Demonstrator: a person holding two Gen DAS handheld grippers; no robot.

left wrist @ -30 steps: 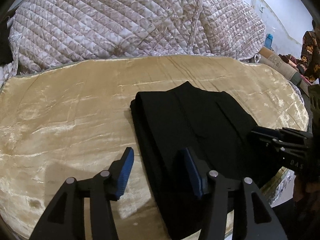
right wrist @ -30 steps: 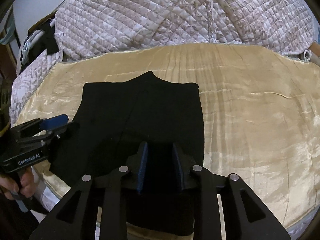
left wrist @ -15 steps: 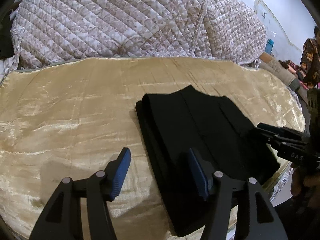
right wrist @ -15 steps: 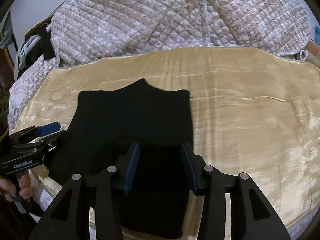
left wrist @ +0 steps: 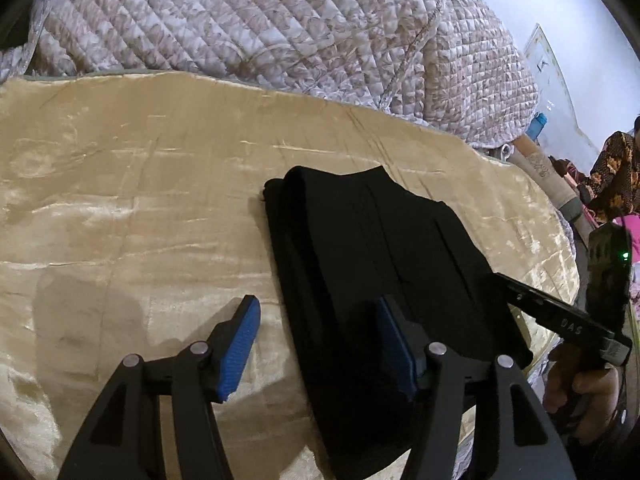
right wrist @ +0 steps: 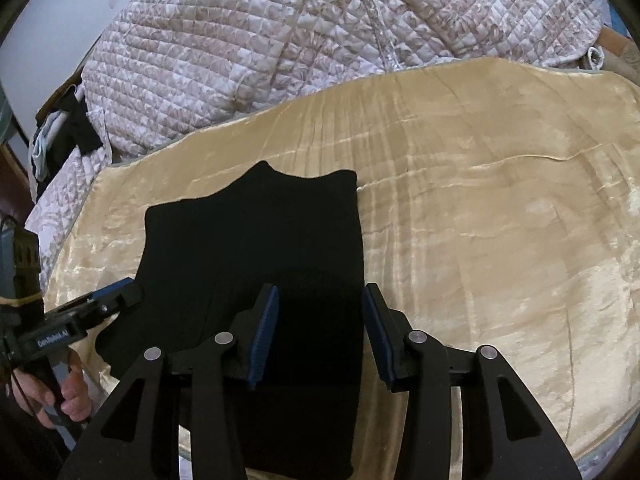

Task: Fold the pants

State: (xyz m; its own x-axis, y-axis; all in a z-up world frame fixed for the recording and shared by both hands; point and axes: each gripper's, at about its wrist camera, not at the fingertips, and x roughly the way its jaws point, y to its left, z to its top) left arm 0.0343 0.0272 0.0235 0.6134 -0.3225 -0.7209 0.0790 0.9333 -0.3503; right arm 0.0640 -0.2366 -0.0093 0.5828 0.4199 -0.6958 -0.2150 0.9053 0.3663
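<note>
The black pants point(left wrist: 384, 264) lie folded into a compact stack on the tan velvet blanket point(left wrist: 140, 208), near its front edge. My left gripper point(left wrist: 320, 344) is open and empty, hovering over the stack's left edge. The right gripper shows at the right of this view point(left wrist: 560, 320). In the right wrist view the pants point(right wrist: 256, 248) lie flat, and my right gripper point(right wrist: 320, 336) is open and empty above their near right part. The left gripper point(right wrist: 100, 304) shows at the pants' left edge.
A quilted floral comforter point(left wrist: 280, 28) is heaped behind the blanket. Dark clothes point(right wrist: 68, 132) hang at the far left in the right wrist view. A person in patterned clothing point(left wrist: 616, 176) sits at the far right. The blanket's front edge point(right wrist: 600, 452) drops off close to me.
My right gripper opened from nearly closed over the pants. Both grippers drew back and rose slightly. The pants stayed in place.
</note>
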